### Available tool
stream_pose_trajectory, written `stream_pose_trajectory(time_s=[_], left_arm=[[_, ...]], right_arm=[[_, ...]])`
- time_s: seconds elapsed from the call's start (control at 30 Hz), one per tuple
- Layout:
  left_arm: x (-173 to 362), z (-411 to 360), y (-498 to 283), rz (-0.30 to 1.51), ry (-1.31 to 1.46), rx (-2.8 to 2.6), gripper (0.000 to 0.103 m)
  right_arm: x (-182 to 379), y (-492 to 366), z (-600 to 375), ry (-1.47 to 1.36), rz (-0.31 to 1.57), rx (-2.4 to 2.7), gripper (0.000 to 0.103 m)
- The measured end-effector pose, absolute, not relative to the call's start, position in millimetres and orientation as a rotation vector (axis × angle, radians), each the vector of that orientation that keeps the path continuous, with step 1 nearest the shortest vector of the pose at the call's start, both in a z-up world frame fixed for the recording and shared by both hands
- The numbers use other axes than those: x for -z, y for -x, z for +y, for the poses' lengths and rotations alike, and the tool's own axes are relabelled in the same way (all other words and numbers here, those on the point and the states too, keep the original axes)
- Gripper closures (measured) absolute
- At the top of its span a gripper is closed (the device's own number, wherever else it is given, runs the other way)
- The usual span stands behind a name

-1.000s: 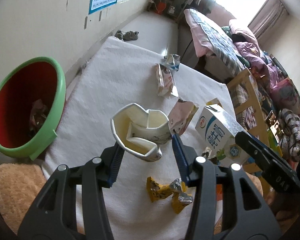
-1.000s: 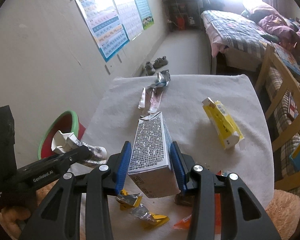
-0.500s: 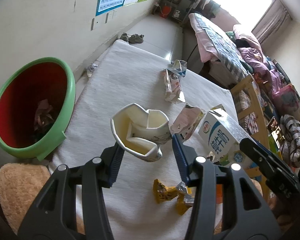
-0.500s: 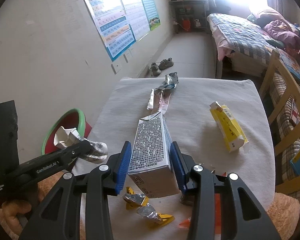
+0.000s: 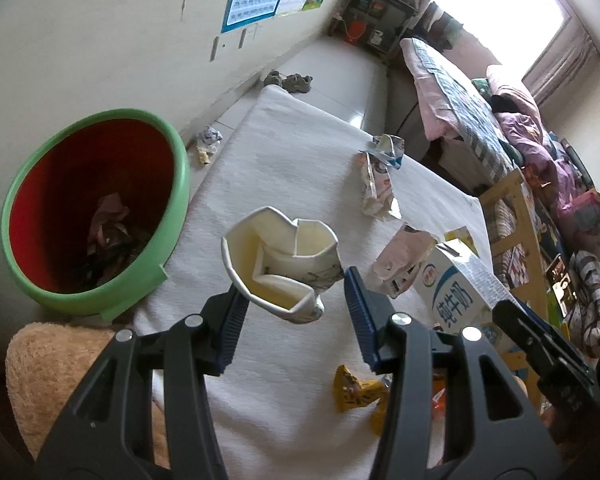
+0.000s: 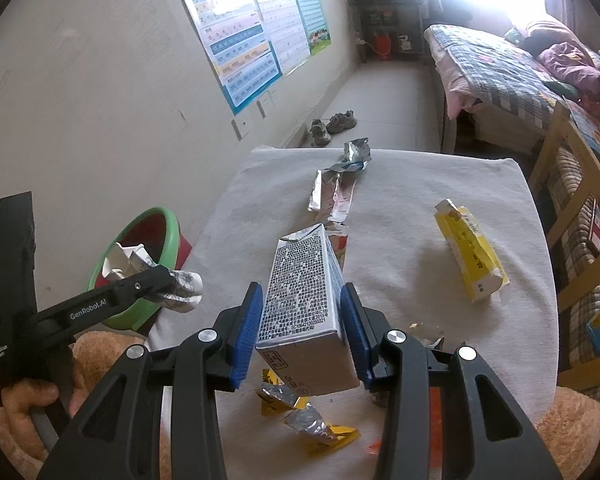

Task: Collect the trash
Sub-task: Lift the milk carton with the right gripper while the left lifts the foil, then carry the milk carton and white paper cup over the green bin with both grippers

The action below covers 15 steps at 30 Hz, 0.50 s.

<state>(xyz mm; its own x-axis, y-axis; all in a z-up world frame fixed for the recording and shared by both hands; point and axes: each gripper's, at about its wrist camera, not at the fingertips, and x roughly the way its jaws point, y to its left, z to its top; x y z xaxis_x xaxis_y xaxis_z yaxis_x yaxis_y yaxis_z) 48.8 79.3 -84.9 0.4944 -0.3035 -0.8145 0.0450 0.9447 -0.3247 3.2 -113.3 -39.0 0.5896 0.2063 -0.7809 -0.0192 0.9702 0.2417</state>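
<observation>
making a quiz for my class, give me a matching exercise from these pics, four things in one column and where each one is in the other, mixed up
Things:
1. crushed paper cup
2. milk carton
3. yellow box
4. pair of shoes

Places:
A. on the floor beyond the table's far edge
B. between the left claw's fingers
C. lying on the white tablecloth, far right
D. between the right claw's fingers

Pairs: 1-B, 2-D, 3-C, 4-A
</observation>
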Motion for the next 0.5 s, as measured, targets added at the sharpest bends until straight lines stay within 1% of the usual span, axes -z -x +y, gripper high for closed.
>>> stream_pose_trajectory(time_s=[0.5], left_arm=[[88, 93, -50, 1.035, 0.307, 0.201, 0.057]], right_arm=[[41, -7, -83, -0.137, 0.949, -0.184, 0.063]])
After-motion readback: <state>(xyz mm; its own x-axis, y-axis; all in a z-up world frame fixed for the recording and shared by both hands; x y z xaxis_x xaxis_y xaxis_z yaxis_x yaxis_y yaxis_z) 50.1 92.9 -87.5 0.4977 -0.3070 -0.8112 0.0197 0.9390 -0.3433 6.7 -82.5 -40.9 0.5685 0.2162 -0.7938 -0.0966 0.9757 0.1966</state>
